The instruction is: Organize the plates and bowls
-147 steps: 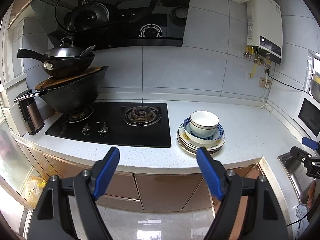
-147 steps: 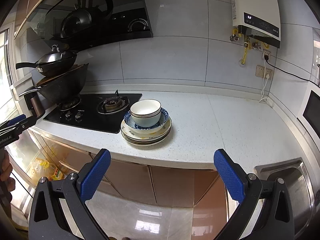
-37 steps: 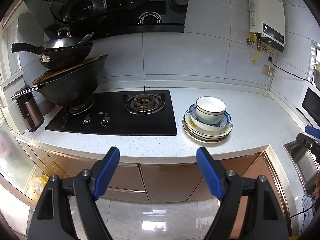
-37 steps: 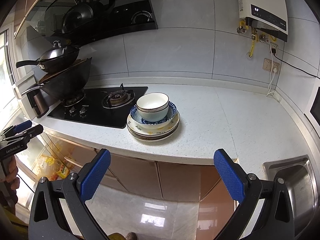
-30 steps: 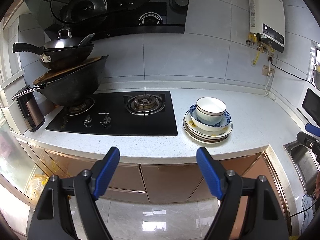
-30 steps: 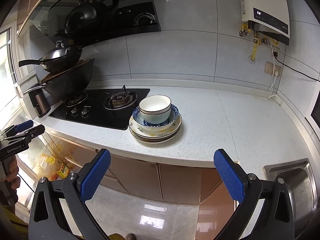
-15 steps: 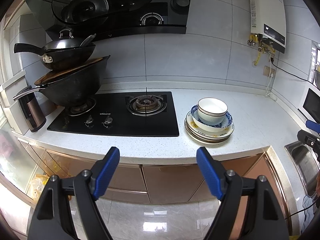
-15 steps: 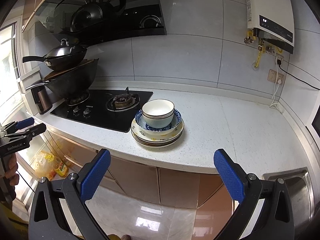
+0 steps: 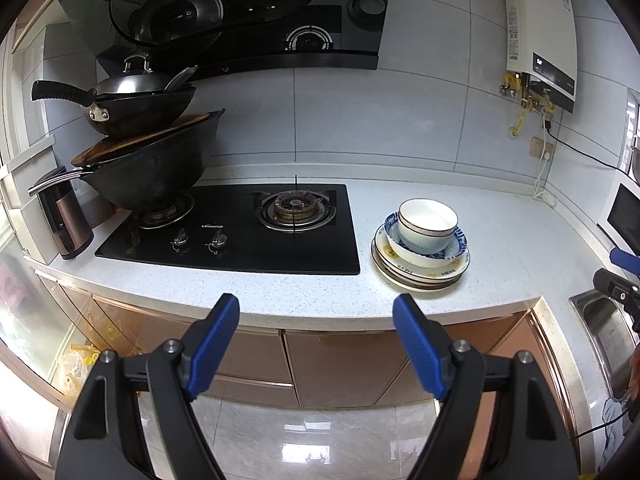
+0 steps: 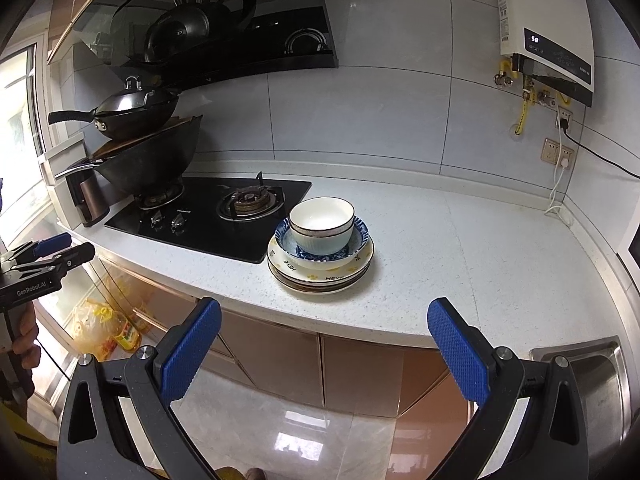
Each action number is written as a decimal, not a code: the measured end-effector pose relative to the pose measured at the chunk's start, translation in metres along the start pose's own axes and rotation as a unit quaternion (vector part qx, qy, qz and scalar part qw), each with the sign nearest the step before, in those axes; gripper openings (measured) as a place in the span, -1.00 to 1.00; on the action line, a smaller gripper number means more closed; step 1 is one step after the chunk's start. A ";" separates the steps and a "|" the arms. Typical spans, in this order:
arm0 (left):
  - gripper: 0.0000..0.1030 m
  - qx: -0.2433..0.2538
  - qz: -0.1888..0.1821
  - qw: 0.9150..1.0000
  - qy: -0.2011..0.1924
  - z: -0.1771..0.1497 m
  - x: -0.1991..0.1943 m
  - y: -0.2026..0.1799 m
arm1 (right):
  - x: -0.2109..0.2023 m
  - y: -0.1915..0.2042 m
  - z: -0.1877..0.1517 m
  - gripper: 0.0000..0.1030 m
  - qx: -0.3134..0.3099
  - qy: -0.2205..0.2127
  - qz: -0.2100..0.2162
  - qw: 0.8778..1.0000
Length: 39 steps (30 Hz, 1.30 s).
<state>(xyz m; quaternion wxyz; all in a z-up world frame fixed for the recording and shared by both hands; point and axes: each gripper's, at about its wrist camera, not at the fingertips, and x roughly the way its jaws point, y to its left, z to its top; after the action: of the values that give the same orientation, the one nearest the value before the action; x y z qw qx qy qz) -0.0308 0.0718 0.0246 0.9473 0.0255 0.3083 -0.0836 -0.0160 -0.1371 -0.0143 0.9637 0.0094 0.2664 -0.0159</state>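
A speckled white countertop [image 10: 460,240] runs along a grey-tiled wall and turns a corner at the right, where the rim of a steel sink [image 10: 600,380] is set into it. Brown cabinet doors [image 9: 340,372] close the front below, over a glossy tiled floor. A black gas hob [image 9: 240,232] is let into the counter on the left, with two dark woks [image 9: 148,160] piled on its far burner, the smaller one sitting on a wooden board across the larger. A black range hood [image 10: 224,40] hangs above, and a white water heater [image 10: 548,28] is fixed to the wall at the right.

The stack of plates [image 10: 320,276] stands on the counter just beside the hob's right edge, near the front. A blue-patterned bowl [image 10: 356,246] rests on the plates and a white bowl [image 10: 322,226] sits inside it.

The left gripper [image 9: 316,344] and right gripper [image 10: 324,356] both hang in front of the counter edge, jaws spread wide and empty, well short of the dishes. Nothing stands between them and the stack.
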 end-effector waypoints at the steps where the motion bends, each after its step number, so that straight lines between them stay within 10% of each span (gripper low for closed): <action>1: 0.53 -0.001 -0.001 1.000 0.001 0.000 0.001 0.000 | 0.001 0.000 0.000 0.98 0.000 0.001 0.001 1.000; 39: 0.53 -0.001 -0.001 1.000 -0.007 0.001 0.000 0.000 | 0.006 0.007 0.002 0.97 -0.017 0.013 0.004 1.000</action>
<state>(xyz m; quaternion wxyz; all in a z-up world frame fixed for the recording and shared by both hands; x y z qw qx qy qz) -0.0303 0.0719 0.0249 0.9492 0.0234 0.3022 -0.0842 -0.0093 -0.1299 -0.0154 0.9602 -0.0061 0.2791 -0.0070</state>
